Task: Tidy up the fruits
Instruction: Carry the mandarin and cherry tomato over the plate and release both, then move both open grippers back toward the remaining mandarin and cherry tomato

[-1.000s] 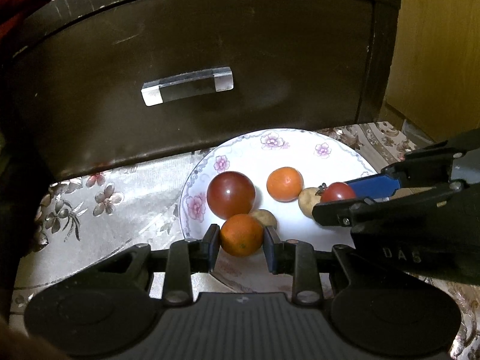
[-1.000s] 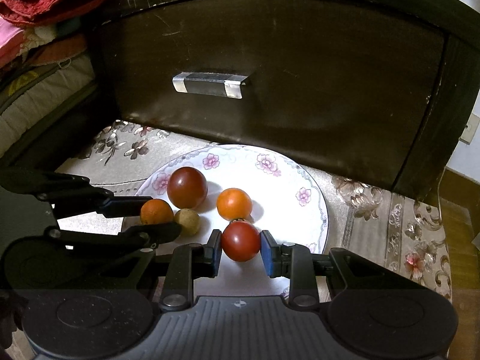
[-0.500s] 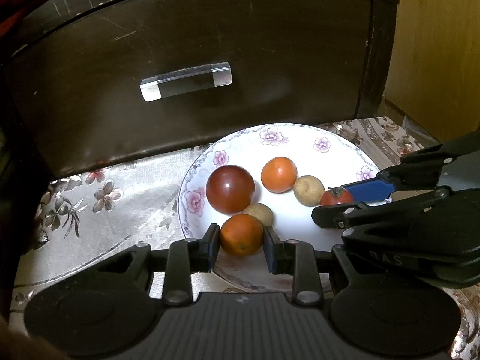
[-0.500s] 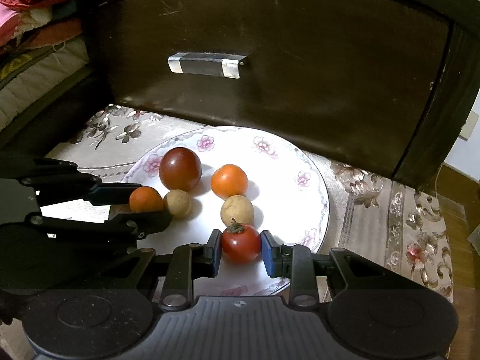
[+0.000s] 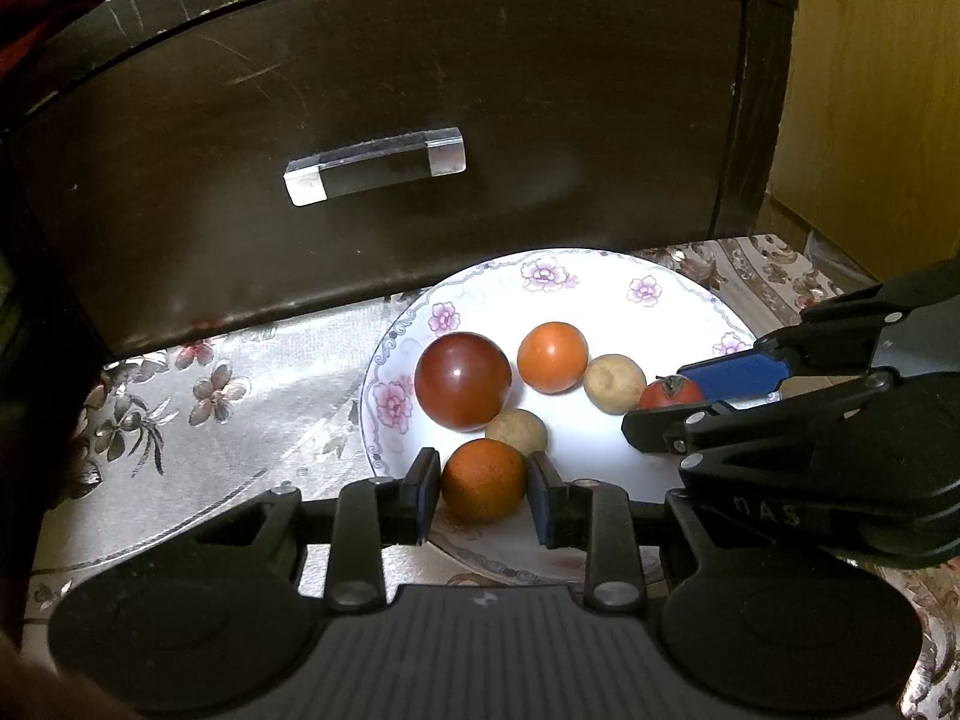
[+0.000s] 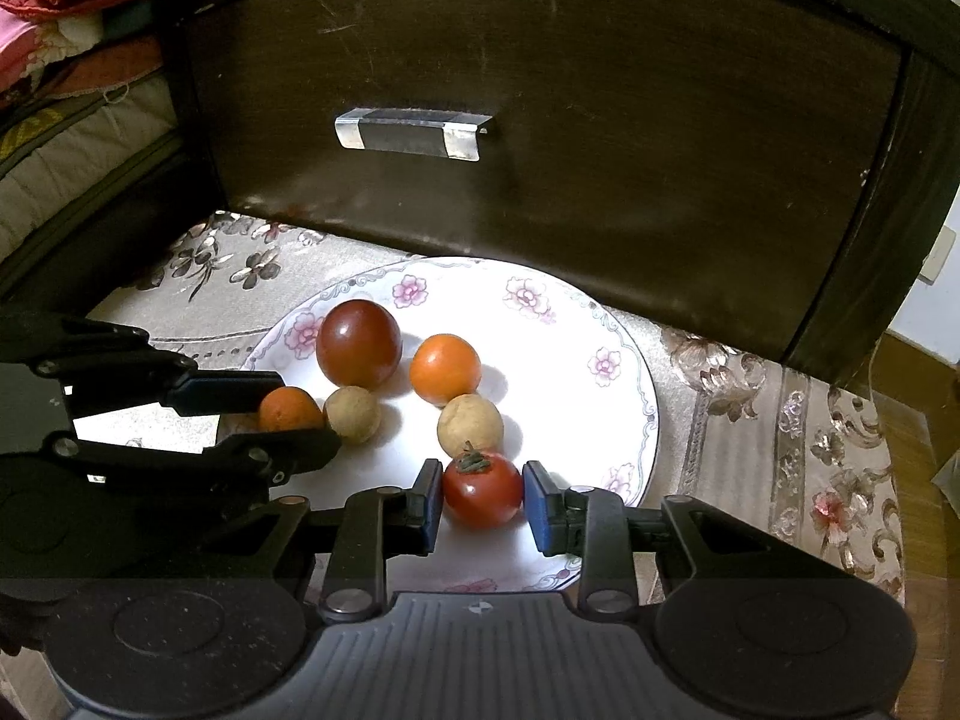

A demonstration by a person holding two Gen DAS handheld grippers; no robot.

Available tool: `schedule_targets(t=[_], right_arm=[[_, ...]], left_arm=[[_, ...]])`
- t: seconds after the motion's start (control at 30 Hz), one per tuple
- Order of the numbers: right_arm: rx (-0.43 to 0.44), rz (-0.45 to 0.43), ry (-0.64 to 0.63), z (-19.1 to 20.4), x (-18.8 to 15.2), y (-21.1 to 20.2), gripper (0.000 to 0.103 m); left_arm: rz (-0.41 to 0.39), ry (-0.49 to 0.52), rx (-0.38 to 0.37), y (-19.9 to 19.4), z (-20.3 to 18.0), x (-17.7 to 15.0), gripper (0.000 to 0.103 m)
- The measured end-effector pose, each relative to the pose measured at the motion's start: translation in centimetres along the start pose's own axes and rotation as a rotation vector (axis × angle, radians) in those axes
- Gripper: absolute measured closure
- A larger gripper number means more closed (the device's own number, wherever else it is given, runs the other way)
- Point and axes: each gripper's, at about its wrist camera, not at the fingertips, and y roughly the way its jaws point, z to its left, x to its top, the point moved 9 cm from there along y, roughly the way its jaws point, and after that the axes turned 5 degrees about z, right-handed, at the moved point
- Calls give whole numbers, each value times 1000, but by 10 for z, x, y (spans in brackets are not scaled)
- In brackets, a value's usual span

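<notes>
A white flowered plate [image 5: 600,276] [image 6: 576,420] holds a dark red fruit [image 5: 462,380] [image 6: 358,344], an orange [image 5: 552,356] [image 6: 444,369] and two small tan fruits [image 5: 613,383] [image 5: 517,431] [image 6: 470,425] [image 6: 353,414]. My left gripper [image 5: 483,489] [image 6: 264,414] has its jaws slightly apart around a small orange [image 5: 483,480] [image 6: 288,409] resting at the plate's near rim. My right gripper [image 6: 483,504] [image 5: 690,399] has its jaws slightly apart around a small red tomato [image 6: 482,488] [image 5: 669,391] resting on the plate.
A dark wooden drawer front [image 5: 390,120] [image 6: 540,90] with a clear handle [image 5: 375,165] [image 6: 414,133] stands close behind the plate. A floral cloth [image 5: 198,372] [image 6: 780,420] covers the surface. Bedding [image 6: 54,90] lies at the far left.
Both grippers came down and back toward the plate's near rim, then their jaws parted, leaving the small orange and the tomato resting on the plate.
</notes>
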Motion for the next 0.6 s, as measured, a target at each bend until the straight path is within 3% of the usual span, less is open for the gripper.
schedule_targets(t=[0.23, 0.6], right_arm=[[-12, -15, -1, -1, 2, -6, 67], [-33, -56, -35, 10, 6, -22, 64]], left_arm=[[-16, -11, 6, -11, 3, 0, 66], [-39, -18, 21, -31, 11, -2, 66]])
